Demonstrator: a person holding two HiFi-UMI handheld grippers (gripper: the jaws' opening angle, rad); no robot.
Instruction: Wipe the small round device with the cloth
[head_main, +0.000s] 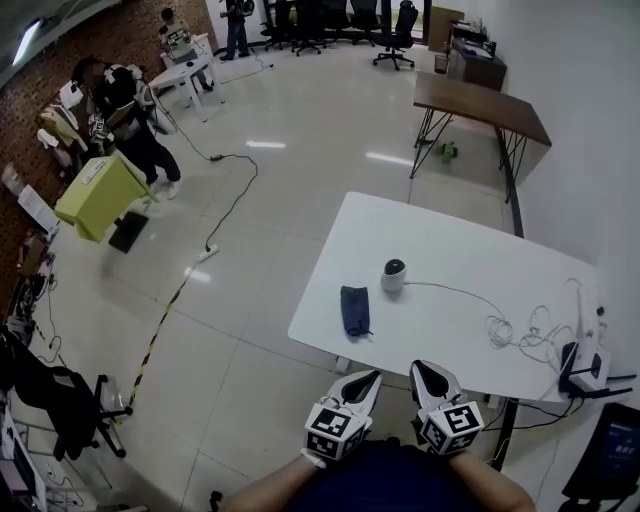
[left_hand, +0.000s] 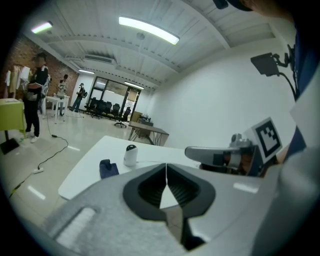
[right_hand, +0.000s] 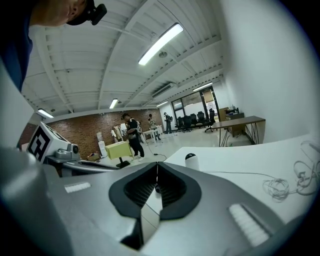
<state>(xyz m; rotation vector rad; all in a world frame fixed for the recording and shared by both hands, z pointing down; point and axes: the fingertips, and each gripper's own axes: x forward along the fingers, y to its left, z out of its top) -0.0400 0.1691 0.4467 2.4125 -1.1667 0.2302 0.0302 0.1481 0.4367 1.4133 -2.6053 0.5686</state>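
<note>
A small round white device (head_main: 394, 275) with a dark top stands on the white table (head_main: 470, 260), a white cable running from it to the right. A dark blue folded cloth (head_main: 354, 310) lies to its left, near the table's front edge. My left gripper (head_main: 368, 380) and right gripper (head_main: 423, 372) hover side by side just short of that edge, both shut with nothing between the jaws. The left gripper view has the device (left_hand: 130, 154) and cloth (left_hand: 107, 167) ahead past the shut left gripper (left_hand: 166, 165). The device (right_hand: 191, 161) also stands beyond the shut right gripper (right_hand: 157, 164).
A coiled white cable (head_main: 520, 328) and a black stand (head_main: 583, 372) occupy the table's right end. A wooden desk (head_main: 480, 105) stands beyond. People stand at the far left by a yellow-green box (head_main: 98, 193). A cord (head_main: 215, 215) trails over the floor.
</note>
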